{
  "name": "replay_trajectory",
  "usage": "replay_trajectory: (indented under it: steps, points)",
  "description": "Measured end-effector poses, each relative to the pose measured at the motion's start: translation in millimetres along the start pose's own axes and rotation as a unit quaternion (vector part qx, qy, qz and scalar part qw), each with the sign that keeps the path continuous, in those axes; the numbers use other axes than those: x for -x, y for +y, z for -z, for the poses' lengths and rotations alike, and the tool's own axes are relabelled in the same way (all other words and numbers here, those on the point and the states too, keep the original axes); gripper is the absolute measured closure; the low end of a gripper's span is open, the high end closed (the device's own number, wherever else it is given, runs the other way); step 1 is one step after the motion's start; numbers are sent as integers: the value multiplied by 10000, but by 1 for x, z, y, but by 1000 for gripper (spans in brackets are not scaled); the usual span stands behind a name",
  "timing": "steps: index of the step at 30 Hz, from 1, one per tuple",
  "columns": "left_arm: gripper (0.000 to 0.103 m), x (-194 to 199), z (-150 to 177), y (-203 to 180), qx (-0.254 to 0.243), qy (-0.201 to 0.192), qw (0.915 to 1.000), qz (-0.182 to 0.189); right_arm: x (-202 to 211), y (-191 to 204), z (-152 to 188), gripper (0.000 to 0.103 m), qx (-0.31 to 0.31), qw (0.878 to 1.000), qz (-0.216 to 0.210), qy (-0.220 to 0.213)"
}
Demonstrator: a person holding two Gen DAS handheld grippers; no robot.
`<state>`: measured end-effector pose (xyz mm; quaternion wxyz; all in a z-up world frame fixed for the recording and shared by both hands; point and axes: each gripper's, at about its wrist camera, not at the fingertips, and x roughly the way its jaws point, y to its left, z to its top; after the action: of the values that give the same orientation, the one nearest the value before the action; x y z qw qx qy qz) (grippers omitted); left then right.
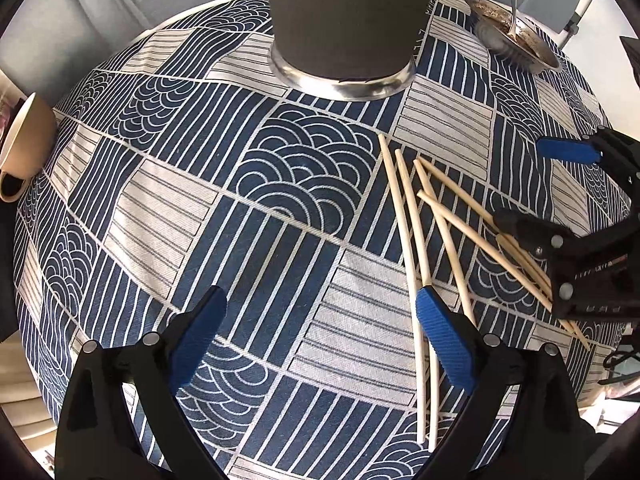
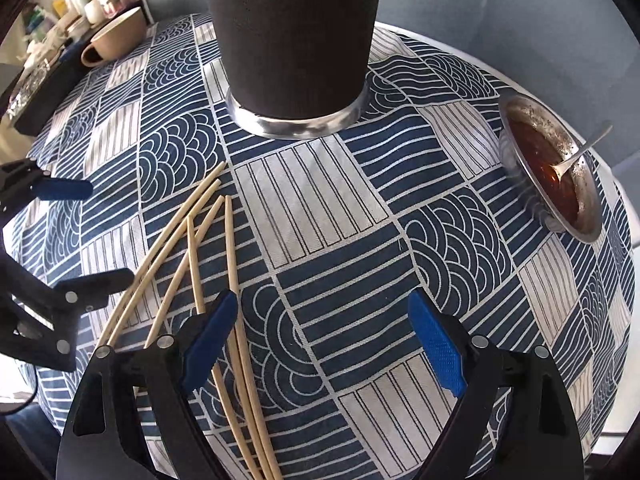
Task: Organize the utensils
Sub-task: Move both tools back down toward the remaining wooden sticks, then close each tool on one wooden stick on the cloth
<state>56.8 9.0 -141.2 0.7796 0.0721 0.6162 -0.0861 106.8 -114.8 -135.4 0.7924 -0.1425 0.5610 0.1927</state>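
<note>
Both of my grippers hang over the patterned cloth (image 1: pixel 280 184), pointing steeply down, with nothing held. My left gripper (image 1: pixel 320 340) has its jaws wide apart; its right pad (image 1: pixel 444 344) lies over the near ends of two chopsticks but clamps nothing. My right gripper (image 2: pixel 322 344) is likewise spread wide, with only cloth between its pads and its left pad (image 2: pixel 210 344) just beside the sticks.

The chopsticks (image 1: pixel 428 224) lie loose and fanned on the cloth between the two grippers, some crossing one another, their far tips aimed towards the dark cup (image 1: pixel 344 20). The cup stands upright on a metal base beyond them and is, I judge, the holder they belong in.

A metal bowl (image 2: pixel 556 172) with brown residue and a spoon (image 2: pixel 580 156) sits at the far right edge; a beige mug (image 2: pixel 116 36) lies on its side at the far left.

Step in hand, as I judge it: approach, before the first pick. Next I must shift one gripper sideways until a single stick, or a parallel pair, lies between the pads, then come down and close. The crossed sticks risk dragging neighbours along.
</note>
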Motion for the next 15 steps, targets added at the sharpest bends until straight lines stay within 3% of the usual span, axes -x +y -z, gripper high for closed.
replay_trajectory:
  steps: [6, 11, 13, 15]
  points:
    - [7, -11, -15, -9, -149, 43, 9997, -189, -2, 11, 4, 21, 237, 9996, 158, 28]
    - [10, -13, -16, 4, 131, 211, 9997, -86, -2, 0, 5, 24, 85, 9995, 87, 296]
    - [16, -11, -15, 8, 113, 212, 9997, -83, -3, -10, 5, 33, -71, 9990, -122, 414]
    - [25, -7, -16, 13, 132, 208, 9997, -79, 1, -17, 6, 49, -155, 9986, -199, 469]
